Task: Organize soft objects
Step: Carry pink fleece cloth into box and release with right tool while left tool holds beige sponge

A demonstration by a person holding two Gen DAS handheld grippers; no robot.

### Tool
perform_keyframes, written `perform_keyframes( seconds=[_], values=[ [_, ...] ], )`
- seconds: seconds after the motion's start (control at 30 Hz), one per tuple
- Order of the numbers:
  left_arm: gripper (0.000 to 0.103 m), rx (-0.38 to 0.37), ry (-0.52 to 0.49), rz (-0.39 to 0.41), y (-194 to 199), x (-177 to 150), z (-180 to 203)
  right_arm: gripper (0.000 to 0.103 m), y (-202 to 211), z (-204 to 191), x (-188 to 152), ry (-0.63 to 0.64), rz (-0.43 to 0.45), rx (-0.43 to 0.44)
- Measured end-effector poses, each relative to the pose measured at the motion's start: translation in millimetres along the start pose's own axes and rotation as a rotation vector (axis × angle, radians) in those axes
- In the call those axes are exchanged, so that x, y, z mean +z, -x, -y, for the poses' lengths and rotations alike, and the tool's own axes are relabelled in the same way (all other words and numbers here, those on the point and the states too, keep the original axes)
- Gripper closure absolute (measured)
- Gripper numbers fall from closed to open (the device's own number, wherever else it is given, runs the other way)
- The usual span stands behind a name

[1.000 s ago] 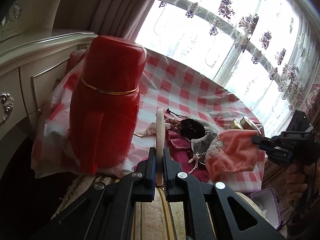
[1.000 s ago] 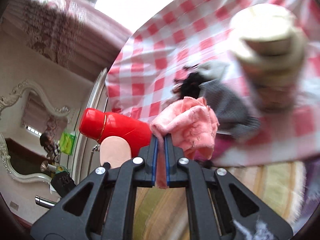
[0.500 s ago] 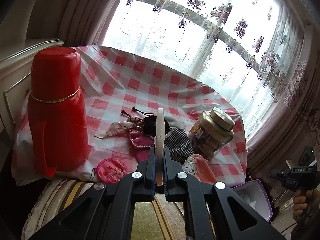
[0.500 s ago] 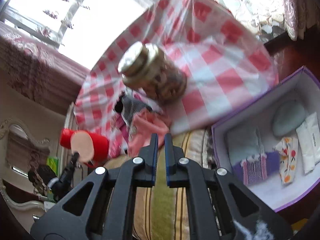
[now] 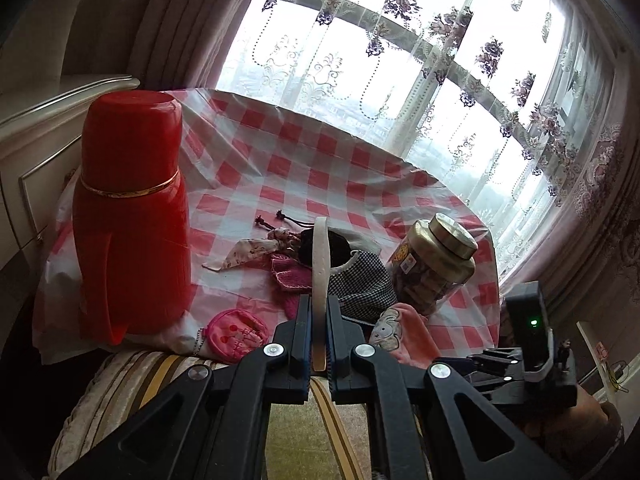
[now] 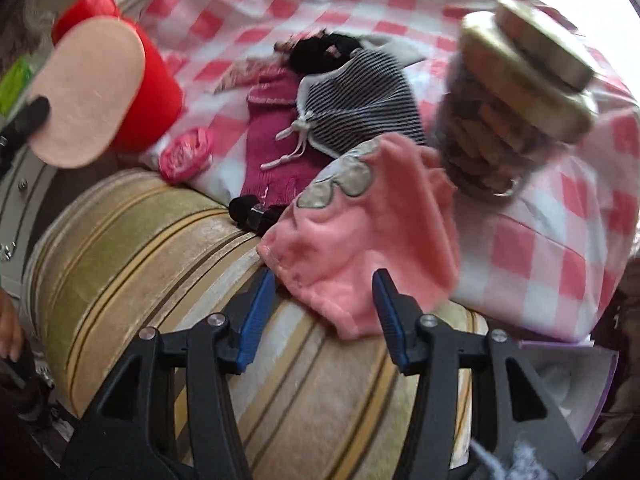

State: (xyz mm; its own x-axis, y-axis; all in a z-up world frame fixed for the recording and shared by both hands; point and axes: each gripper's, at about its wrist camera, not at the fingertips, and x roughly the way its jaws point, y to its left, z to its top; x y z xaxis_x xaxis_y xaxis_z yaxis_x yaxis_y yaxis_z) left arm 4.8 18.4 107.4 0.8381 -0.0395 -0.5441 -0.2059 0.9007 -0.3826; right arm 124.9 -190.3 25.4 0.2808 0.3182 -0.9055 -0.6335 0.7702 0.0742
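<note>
Checked red-and-white tablecloth (image 5: 320,160) spreads ahead of both tools, draped over a striped cushioned edge (image 6: 168,264) directly under the fingers. Red thermos (image 5: 132,216) stands upright to the front-left of the left gripper (image 5: 319,344); contents can't be seen. Clear jar (image 5: 432,268) with a gold lid sits front-right of it, packed with brown pieces I can't identify. Purple box (image 6: 600,396) is at the right gripper's lower right, mostly cut off; something white inside, can't tell what. Left gripper is clamped tight on a flat, pale oval pad (image 5: 321,280), held edge-on and sticking straight out past the fingertips; the right wrist view shows its broad face. Right gripper (image 6: 320,300) has just been opening, jaws now about half apart, nothing pinched. Pink fleece pouch (image 6: 360,248) lies on the cloth edge just beyond the fingertips, its lower hem reaching into the gap between the blue pads (image 6: 256,312); contact not visible, view is blurred. Past it: striped drawstring pouch (image 6: 360,104), magenta knit piece (image 6: 276,140), black pouch (image 6: 320,52) furthest out. Small pink coin purse (image 5: 236,332) sits just front-left of the left gripper, at the thermos base.
</note>
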Motion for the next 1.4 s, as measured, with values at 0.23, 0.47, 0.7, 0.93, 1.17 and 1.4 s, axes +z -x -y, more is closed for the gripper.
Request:
perform_keyframes(
  seconds=[0.23,0.47,0.7,0.93,1.17,1.4],
  values=[
    [0.097,0.0,0.012,-0.015,-5,-2,-4,0.088,-46,-7,18,0.048,-0.098,0.02],
    [0.097,-0.009,-0.006,-0.037,-10,-3,7,0.089,17,48,5,-0.121,0.042,0.108],
    [0.097,-0.055,-0.075,-0.053,-13,-4,42,0.089,116,152,-52,-0.413,0.22,0.099],
    [0.097,-0.108,-0.138,-0.09,-23,-10,78,0.089,174,216,-136,-0.613,0.265,-0.055],
    [0.097,-0.133,-0.199,-0.109,-24,-16,107,0.089,138,240,-219,-0.715,0.07,-0.159],
    [0.097,-0.129,-0.213,-0.119,-24,-18,116,0.089,87,222,-237,-0.673,-0.1,-0.089]
  ],
)
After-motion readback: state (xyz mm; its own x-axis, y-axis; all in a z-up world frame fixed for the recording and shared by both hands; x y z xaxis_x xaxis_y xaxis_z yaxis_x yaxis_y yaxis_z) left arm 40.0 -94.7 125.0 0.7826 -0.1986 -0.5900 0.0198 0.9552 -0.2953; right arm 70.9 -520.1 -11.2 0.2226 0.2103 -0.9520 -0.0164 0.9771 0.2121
